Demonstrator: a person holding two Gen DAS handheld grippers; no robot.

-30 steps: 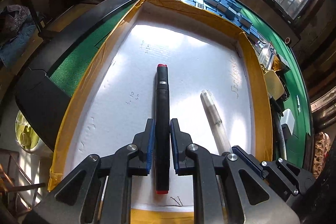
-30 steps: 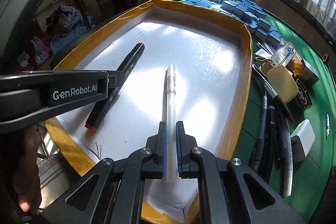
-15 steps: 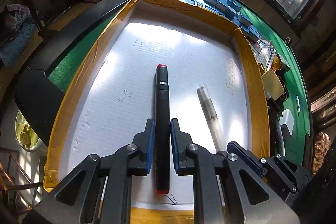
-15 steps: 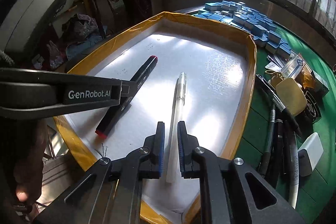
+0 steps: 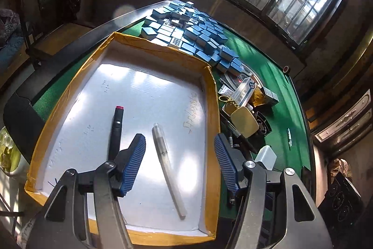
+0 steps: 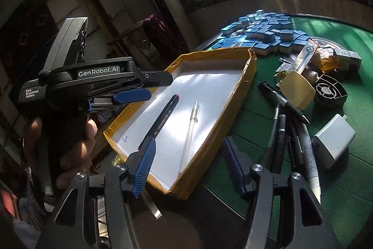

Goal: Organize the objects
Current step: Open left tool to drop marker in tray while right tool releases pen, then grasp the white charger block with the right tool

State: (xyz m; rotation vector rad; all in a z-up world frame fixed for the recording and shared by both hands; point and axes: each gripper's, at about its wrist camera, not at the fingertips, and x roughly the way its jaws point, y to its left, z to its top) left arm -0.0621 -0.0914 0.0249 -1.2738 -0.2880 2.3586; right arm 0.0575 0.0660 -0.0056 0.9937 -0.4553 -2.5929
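A shallow box (image 5: 213,109) with yellow taped walls and a white floor sits on the green felt table. On its floor lie a black marker (image 5: 115,132) with red ends and, to its right, a clear pen (image 5: 167,167), both loose. My left gripper (image 5: 179,138) hovers above them, its jaws opening, with nothing pressed between the pads. My right gripper (image 6: 189,141) hangs over the box's near right corner, jaws also opening and holding nothing. The right wrist view shows the marker (image 6: 160,120), the clear pen (image 6: 192,130) and the left gripper (image 6: 153,88) at the box's left side.
A heap of blue mahjong tiles (image 5: 193,32) lies beyond the box. Right of the box (image 6: 247,76) are several pens (image 6: 286,132), a white charger (image 6: 333,141), a yellow case (image 6: 296,90) and a round black part (image 6: 328,91). A person's hand (image 6: 77,151) holds the left gripper.
Both grippers let go: the left released the black marker, the right the clear pen. Both jaws spread wide and drew back and up; the right one swung toward the box's right corner.
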